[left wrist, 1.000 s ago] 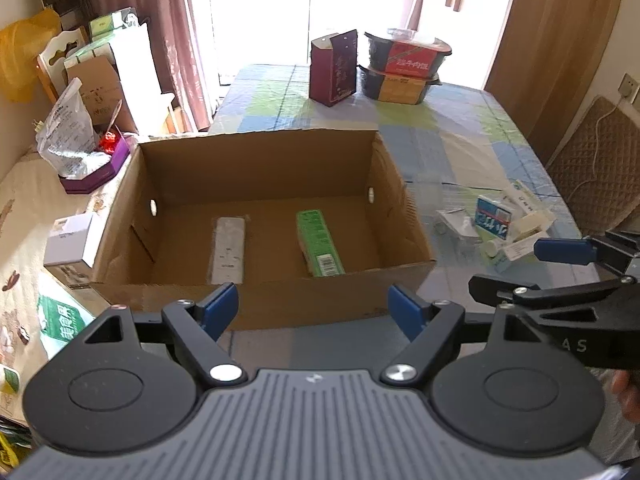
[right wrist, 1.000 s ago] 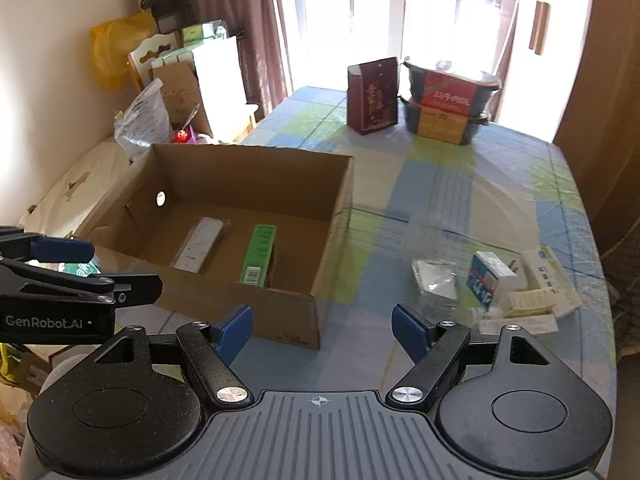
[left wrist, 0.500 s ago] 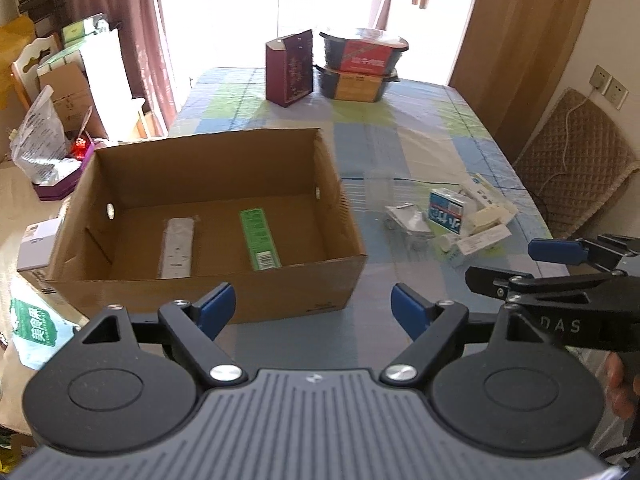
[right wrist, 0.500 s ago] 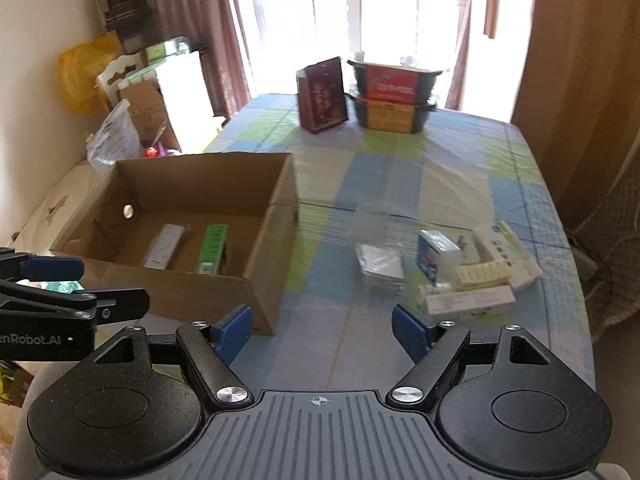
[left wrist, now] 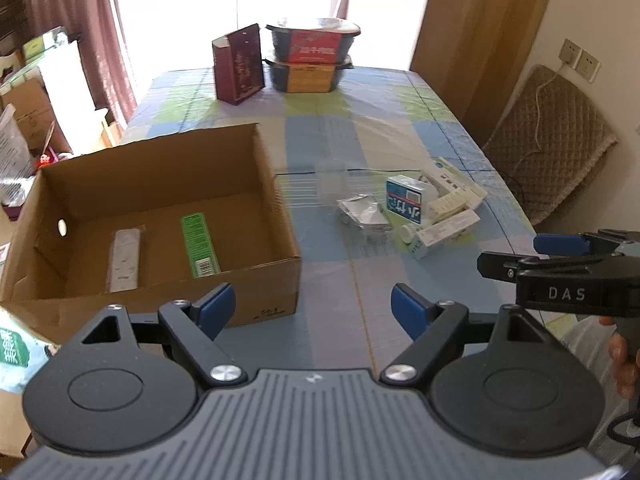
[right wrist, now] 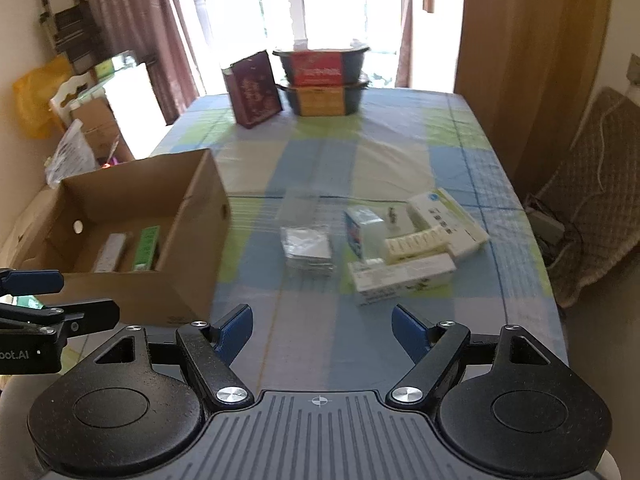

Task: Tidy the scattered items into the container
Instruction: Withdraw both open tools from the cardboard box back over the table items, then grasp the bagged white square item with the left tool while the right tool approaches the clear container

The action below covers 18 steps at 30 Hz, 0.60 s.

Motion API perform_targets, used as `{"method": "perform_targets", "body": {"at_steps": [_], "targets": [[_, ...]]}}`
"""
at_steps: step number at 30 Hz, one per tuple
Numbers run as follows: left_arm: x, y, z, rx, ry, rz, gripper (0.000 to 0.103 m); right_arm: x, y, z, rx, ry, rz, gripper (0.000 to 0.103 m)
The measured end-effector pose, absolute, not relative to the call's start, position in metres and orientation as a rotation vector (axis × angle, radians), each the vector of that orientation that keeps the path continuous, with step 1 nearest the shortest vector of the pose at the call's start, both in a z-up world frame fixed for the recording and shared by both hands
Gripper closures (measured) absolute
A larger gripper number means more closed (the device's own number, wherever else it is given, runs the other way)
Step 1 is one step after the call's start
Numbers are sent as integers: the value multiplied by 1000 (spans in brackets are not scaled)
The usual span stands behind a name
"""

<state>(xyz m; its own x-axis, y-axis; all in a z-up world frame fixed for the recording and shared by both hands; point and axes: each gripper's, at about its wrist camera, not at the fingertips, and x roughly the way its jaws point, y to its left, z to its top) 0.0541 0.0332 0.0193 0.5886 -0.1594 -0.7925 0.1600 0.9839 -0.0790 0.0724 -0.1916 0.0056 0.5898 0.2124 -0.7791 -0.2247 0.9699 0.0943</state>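
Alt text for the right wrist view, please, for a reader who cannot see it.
The open right gripper hovers over a checked tablecloth, facing a cluster of small medicine boxes and a foil packet. To the left an open cardboard box holds two items; the left gripper shows at the left edge.

Checked table [right wrist: 400, 148], cardboard box [left wrist: 276, 280], packets [right wrist: 420, 240]

Domestic dining room: long table [right wrist: 460, 152] under a checked blue-and-green cloth; maroon curtains [right wrist: 148, 32] beside bright glazed doors [right wrist: 332, 4]; quilted chair [left wrist: 548, 140] against the wall below sockets [left wrist: 580, 60]; cartons and bags [right wrist: 80, 128] stacked at the left wall.
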Motion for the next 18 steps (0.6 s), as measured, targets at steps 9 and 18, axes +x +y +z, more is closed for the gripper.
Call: {"method": "perform_targets", "body": {"at_steps": [9,18], "targets": [[74,8,12,20,921,-254,21,83,-219,-6,26,933,210,21],[107,-23,-3,33,944,-317,22,109,-247,-24,56,962,173,21]]}}
